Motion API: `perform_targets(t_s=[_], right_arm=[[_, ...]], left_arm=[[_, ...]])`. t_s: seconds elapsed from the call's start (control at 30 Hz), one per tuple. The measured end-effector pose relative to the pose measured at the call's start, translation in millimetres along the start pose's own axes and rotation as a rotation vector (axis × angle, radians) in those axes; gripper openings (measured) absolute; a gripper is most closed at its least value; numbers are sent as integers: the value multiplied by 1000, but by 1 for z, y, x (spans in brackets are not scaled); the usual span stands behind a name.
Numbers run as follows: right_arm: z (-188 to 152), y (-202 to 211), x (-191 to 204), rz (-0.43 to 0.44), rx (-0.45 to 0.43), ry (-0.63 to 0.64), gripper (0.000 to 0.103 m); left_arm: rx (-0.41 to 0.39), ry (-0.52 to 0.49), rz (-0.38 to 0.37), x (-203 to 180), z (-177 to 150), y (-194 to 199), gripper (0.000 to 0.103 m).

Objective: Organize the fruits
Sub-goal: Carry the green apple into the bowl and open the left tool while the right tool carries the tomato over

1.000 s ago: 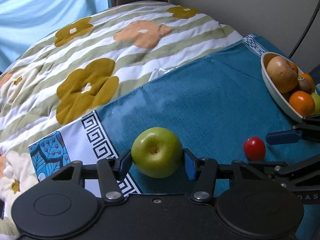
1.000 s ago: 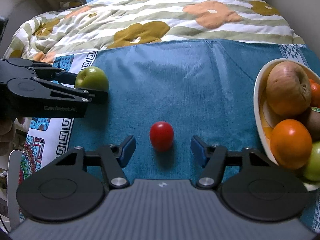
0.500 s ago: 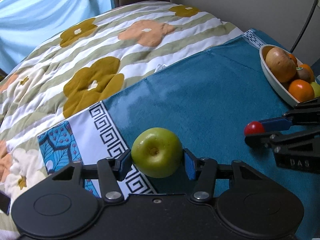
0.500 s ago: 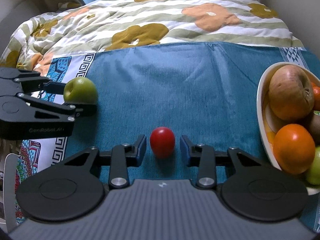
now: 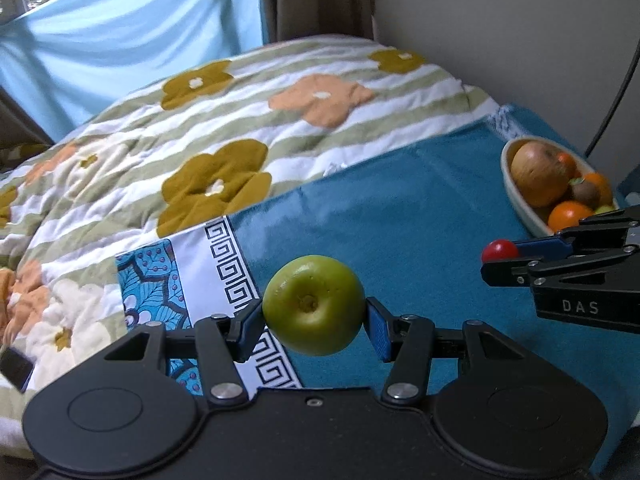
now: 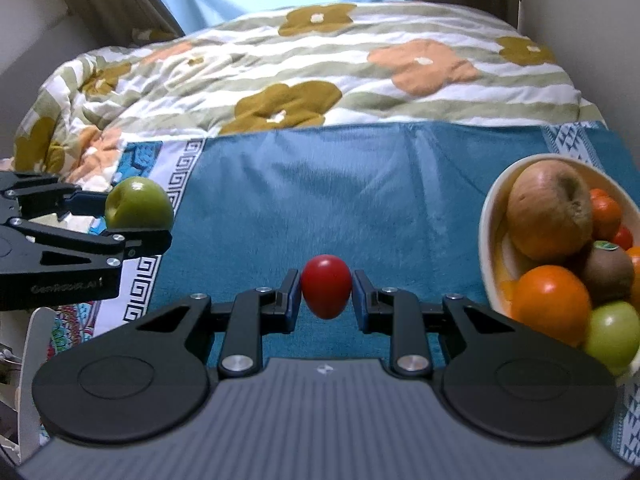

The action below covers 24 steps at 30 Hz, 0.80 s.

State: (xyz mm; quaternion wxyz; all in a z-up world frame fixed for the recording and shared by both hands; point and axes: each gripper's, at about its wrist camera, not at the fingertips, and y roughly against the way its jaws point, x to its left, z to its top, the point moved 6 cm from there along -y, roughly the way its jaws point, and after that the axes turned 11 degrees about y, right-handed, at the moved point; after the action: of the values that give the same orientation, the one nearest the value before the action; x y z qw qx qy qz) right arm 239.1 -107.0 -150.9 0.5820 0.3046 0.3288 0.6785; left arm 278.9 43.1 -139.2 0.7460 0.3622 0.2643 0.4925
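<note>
A green apple [image 5: 314,305] hangs above the blue cloth [image 5: 400,216], with my left gripper [image 5: 314,322] shut on it. The same green apple [image 6: 138,208] shows at the left of the right wrist view. My right gripper [image 6: 326,290] is shut on a small red tomato [image 6: 326,286], lifted off the cloth; the red tomato [image 5: 498,251] also shows at the right of the left wrist view. A cream bowl [image 6: 490,220] at the right holds a brown apple [image 6: 550,210], an orange [image 6: 552,304], a kiwi [image 6: 608,272] and other fruit.
The blue cloth [image 6: 340,192] lies over a flowered striped quilt [image 6: 300,76] on a bed. A wall [image 5: 500,20] and a dark cable [image 5: 616,92] stand to the right, a light blue curtain [image 5: 120,28] behind. The cream bowl [image 5: 516,196] sits near the cloth's right edge.
My right gripper's jaws closed on the red tomato and lifted it. My left gripper rose with the green apple still held, and the bed looks farther below.
</note>
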Motion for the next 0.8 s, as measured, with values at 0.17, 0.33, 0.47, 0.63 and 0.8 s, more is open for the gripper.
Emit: perform_targets(t_s=[0.17, 0.33, 0.47, 0.63, 0.8], right_arm=[[-2, 28, -16, 27, -46, 21, 42], [-9, 54, -41, 50, -72, 48, 42], [-17, 74, -69, 58, -89, 64, 42], [-26, 96, -111, 49, -111, 68, 42], [-34, 109, -157, 24, -126, 60, 42]], left_arm=[[-44, 47, 33, -26, -2, 29, 58], [-67, 102, 46, -61, -3, 49, 58], [-87, 128, 44, -95, -2, 58, 58], [-102, 137, 26, -139, 5, 57, 58], [-104, 129, 7, -180, 12, 47, 58]])
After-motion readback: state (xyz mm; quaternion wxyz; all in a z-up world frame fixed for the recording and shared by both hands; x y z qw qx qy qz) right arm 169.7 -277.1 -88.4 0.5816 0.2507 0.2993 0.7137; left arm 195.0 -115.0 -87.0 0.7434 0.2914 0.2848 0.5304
